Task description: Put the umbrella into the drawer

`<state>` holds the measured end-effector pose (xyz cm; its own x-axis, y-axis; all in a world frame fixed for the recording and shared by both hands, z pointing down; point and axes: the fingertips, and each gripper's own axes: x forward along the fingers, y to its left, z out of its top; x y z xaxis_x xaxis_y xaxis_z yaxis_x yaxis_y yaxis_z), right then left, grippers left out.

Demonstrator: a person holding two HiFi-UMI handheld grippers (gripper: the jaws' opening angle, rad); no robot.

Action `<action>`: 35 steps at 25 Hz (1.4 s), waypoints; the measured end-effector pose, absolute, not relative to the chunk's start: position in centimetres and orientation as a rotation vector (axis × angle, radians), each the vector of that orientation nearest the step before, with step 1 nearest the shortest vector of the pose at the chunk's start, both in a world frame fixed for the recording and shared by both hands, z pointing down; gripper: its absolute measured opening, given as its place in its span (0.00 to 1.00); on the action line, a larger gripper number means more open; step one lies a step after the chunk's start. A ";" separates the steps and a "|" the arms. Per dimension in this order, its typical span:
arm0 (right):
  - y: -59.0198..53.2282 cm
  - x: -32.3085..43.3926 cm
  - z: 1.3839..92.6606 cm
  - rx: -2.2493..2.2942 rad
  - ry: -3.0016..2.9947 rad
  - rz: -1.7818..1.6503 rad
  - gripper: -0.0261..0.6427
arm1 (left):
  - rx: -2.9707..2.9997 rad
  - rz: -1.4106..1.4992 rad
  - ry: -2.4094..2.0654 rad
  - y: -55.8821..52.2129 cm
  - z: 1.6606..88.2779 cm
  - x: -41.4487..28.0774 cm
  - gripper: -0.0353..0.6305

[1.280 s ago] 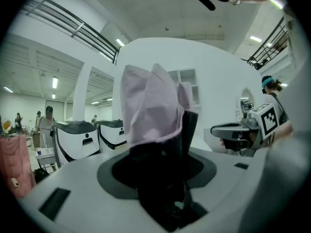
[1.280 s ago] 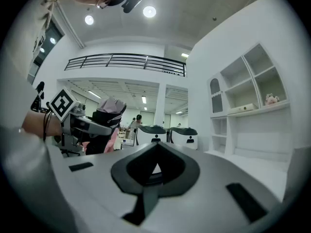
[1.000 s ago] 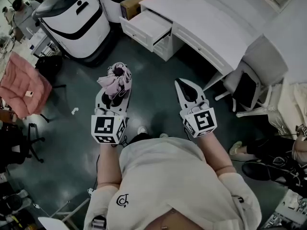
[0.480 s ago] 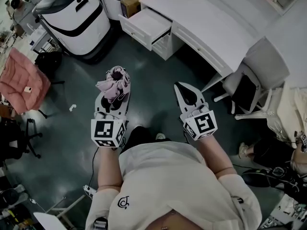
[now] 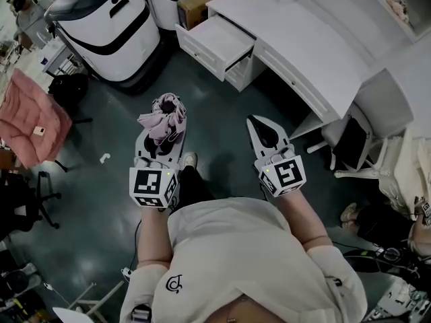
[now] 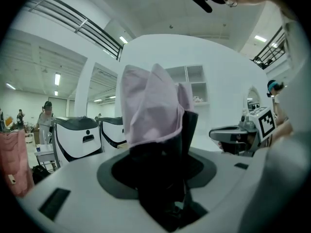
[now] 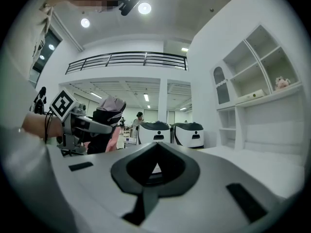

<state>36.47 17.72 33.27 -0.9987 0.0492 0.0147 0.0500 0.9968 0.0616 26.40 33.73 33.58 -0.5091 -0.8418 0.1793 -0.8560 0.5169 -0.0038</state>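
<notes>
A pink cloth lies left of a white machine; a white chair stands right.

In the head view the umbrella covers the tips of the left gripper, and its lower end is lost between the jaws. In the left gripper view its pink cloth blocks whatever lies straight ahead. The rear of the open drawer is hidden under the desk, which the top edge cuts off. The distant figures in the right gripper view are too small to make out.
</notes>
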 end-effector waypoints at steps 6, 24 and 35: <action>18.8 26.2 32.5 -0.036 -3.116 -0.146 0.05 | 1.545 0.190 -2.565 33.3 33.1 16.3 0.40; 13.2 6.4 36.2 0.266 -3.014 0.005 0.05 | 1.735 0.191 -2.331 27.1 37.4 -5.2 0.40; -2.5 -3.4 36.9 0.436 -3.033 0.050 0.05 | 1.889 0.352 -2.203 10.0 38.6 -14.9 0.40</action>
